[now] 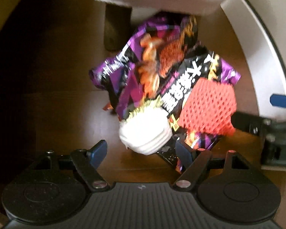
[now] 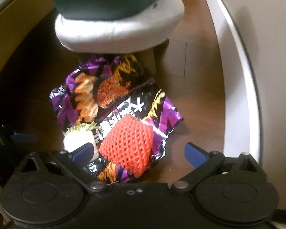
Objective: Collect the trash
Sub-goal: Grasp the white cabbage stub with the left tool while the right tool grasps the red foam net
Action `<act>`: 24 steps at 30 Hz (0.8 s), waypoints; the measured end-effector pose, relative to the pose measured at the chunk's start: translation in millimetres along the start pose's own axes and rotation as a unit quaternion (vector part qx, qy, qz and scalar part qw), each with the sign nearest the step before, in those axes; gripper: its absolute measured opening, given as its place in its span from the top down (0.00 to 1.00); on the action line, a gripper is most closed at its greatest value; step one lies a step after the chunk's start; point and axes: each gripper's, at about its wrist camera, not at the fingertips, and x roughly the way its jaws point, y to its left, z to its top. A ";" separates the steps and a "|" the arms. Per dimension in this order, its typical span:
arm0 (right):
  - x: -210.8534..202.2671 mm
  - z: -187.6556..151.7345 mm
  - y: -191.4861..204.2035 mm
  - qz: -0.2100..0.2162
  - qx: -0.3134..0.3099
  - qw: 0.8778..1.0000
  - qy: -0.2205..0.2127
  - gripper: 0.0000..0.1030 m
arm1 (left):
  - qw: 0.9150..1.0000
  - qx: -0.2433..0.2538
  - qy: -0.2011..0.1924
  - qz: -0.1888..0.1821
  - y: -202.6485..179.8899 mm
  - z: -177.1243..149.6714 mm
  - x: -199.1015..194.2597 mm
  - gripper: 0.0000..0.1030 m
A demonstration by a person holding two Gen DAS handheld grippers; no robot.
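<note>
A: The left hand-held gripper (image 1: 141,150) is spread, pointing down over the pile; its blue fingers (image 1: 98,151) press on nothing.

B: And the right hand-held gripper (image 2: 138,152)?

A: Spread wide too, nothing pinched. The red foam net (image 2: 127,148) sits between its fingers (image 2: 195,156), untouched.

B: Where is the trash?

A: On the brown floor (image 1: 57,114). A crumpled purple snack bag (image 1: 143,72) lies under the net and a white pleated paper cup (image 1: 143,135), which rests beside the net. The bag's far end runs under a grey chair seat (image 2: 118,26).

B: Anything nearby?

A: A white curved wall (image 2: 236,76) on the right.
</note>
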 end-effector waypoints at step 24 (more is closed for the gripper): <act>55.3 -7.4 -4.8 0.017 0.052 0.998 0.035 0.73 | 0.998 0.054 0.014 0.019 -13.6 -2.3 54.1 0.54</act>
